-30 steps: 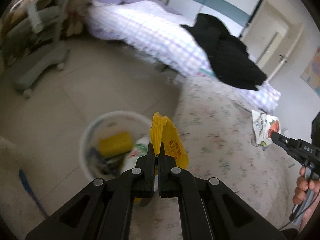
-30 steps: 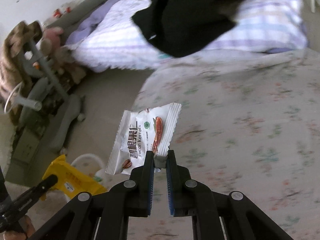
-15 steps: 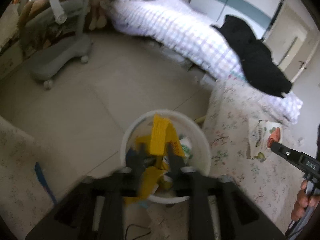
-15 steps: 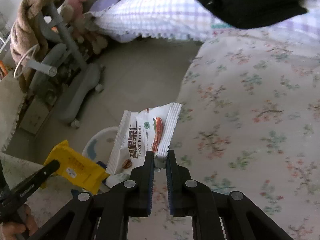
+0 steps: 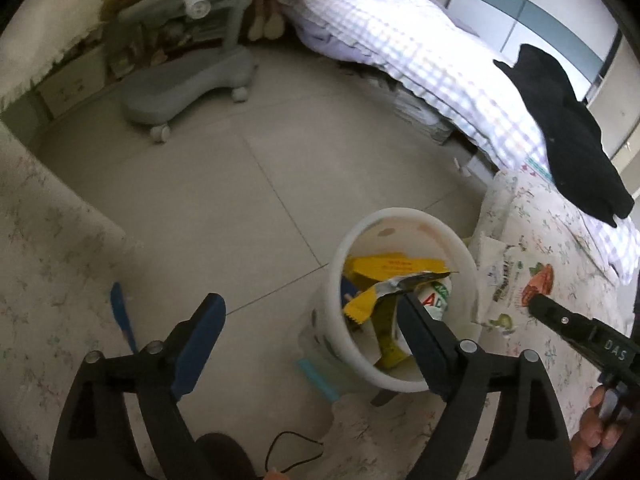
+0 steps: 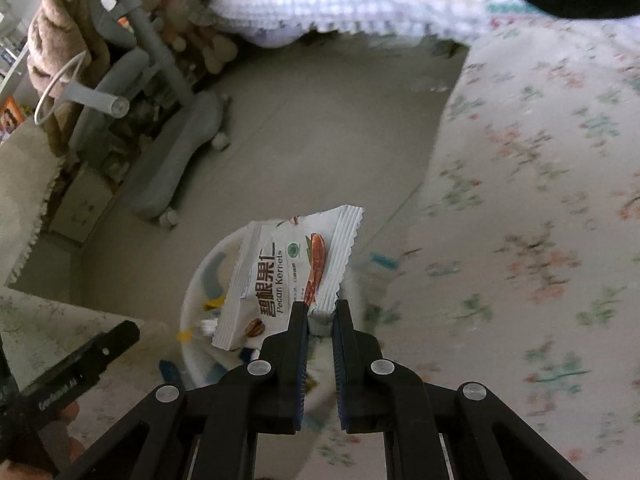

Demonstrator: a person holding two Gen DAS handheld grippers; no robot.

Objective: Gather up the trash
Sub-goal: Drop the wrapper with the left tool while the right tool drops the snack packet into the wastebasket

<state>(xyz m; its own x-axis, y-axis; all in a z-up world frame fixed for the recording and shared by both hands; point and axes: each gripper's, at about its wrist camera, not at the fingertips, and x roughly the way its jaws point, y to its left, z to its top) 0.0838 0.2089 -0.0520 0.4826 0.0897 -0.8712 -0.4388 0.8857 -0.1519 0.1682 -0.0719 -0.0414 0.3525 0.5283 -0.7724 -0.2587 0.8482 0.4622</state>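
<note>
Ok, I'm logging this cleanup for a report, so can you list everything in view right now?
Trash bin: one, white, on the floor beside the floral bed.
Yellow wrappers: several, yellow, inside the bin.
Pecan packet: one, white, held over the bin.
Floral bed cover: one, cream, right.
Checked quilt: one, lilac-white, far bed.
Black garment: one, on the quilt.
Grey chair base: one, on the floor.
Left gripper: black, jaws just opened, nothing between them.
Right gripper: black, shut on the pecan packet.
</note>
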